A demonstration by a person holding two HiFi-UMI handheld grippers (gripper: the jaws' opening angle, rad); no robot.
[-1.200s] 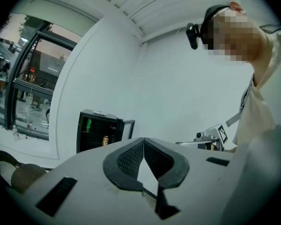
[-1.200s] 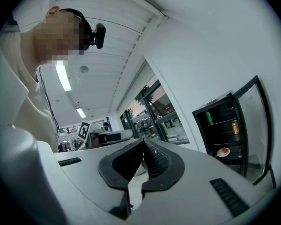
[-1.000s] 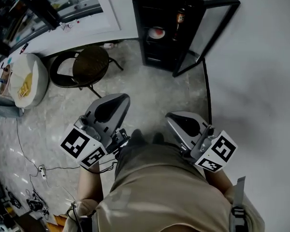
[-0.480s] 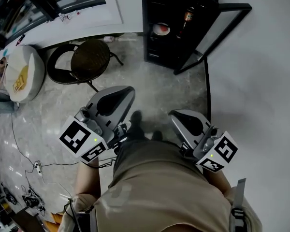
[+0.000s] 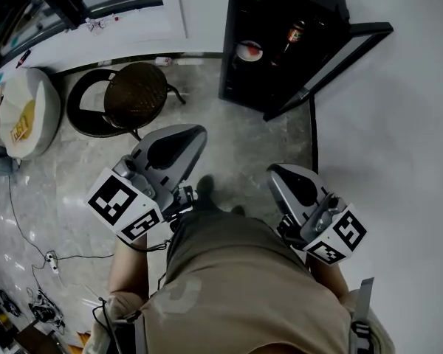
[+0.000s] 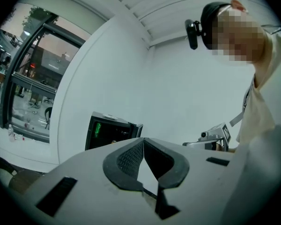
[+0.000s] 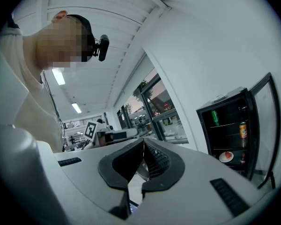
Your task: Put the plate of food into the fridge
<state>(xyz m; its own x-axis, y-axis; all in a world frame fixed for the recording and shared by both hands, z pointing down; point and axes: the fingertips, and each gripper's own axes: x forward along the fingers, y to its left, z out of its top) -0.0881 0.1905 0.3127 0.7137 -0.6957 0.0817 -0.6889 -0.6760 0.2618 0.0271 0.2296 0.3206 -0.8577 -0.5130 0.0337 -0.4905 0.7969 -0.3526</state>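
Head view looks steeply down on a small black fridge [image 5: 280,65] standing against a white wall, its glass door [image 5: 338,59] swung wide open to its right side. The plate of food [image 5: 249,51] sits inside the fridge on a middle shelf, a red piece on a white dish. A brown bottle [image 5: 293,32] stands just beside it on the shelf above. Left of the fridge, near it on the marble floor, is a round dark chair [image 5: 136,91]. Farther from the fridge on that side lies a pale cushion [image 5: 26,113].

Both grippers are held well back from the fridge, in front of the person's beige shirt [image 5: 244,286], and both point level toward it. The left gripper [image 5: 196,131] is on the chair's side and the right gripper [image 5: 275,169] roughly in line with the open door.

The left gripper view shows that gripper's jaws closed together, with pads touching at the tips and nothing between them. The fridge's dark front lies beyond them to the left. The right gripper view shows its jaws also pressed together and empty. In that view the fridge is off to the right, with the plate on its shelf and an orange can [image 7: 243,130] and a green can [image 7: 214,117] on the shelves above.
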